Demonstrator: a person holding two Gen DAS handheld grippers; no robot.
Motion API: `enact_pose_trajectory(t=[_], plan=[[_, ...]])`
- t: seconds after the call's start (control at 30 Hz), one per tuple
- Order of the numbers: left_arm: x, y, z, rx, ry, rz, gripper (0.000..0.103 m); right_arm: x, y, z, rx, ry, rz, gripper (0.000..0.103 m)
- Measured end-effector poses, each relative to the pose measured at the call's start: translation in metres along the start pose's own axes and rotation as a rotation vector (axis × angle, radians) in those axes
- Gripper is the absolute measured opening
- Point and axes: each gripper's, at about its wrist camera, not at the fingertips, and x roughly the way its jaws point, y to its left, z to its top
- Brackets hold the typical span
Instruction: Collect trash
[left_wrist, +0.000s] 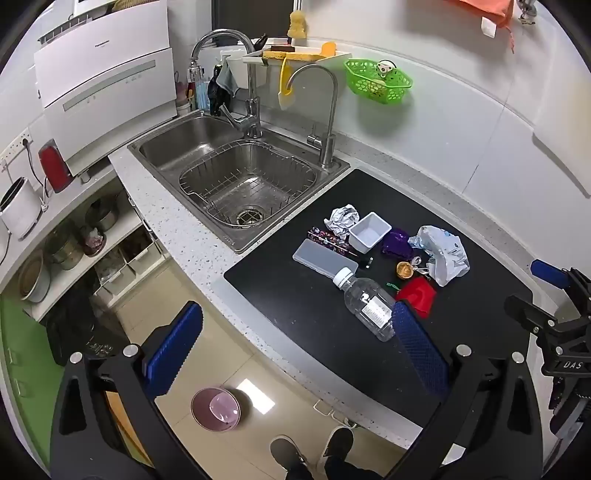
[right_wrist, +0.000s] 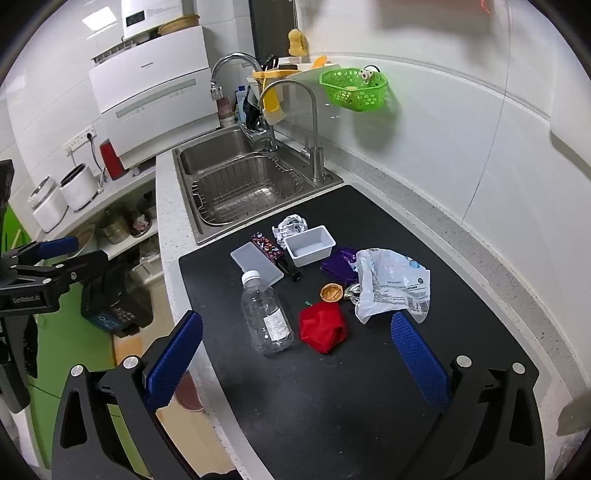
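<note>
Both grippers, left gripper (left_wrist: 295, 354) and right gripper (right_wrist: 295, 354), hover with fingers released, empty. Trash lies clustered on the black mat (right_wrist: 332, 398) on the table: plastic bottle (right_wrist: 266, 317), crumpled bag (right_wrist: 391, 284). Risk: the bottle may roll off the near edge if nudged

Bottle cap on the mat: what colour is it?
White, on the clear plastic bottle; the cap shows best in the right wrist view.
</note>
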Motion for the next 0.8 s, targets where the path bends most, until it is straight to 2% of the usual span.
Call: enact_pose_trajectory(t=[0.8], plan=[[0.0047, -0.0043, 0.0015, -0.004, 0.006, -0.012, 0.100, 0.0055, 0.0003, 0.0046, -0.001, -0.003, 0.002, 0.098]])
